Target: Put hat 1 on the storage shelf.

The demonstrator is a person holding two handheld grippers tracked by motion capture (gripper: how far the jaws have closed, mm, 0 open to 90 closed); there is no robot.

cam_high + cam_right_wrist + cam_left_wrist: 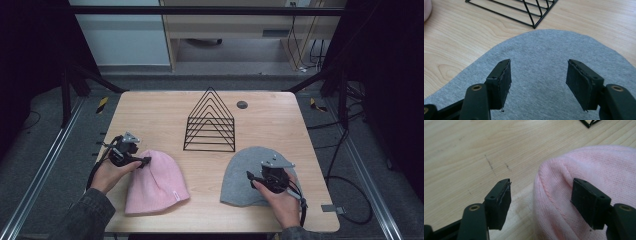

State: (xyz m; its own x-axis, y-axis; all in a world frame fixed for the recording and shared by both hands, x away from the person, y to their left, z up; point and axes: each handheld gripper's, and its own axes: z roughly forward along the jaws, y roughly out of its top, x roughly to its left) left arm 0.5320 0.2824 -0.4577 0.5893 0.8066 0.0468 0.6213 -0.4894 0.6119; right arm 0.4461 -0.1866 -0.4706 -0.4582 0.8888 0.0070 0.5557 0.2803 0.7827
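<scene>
Pink beanie's [584, 170] crown edge between the parted left gripper [541, 202].

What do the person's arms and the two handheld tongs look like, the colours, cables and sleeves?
Both tongs are black. The left tongs and right tongs each carry a grey three-cornered plate on top and trail a black cable. Up close, each has two flat, rectangular black pads on arms with brass-coloured rivets. The left forearm wears a dark grey sleeve; the hands are bare.
</scene>
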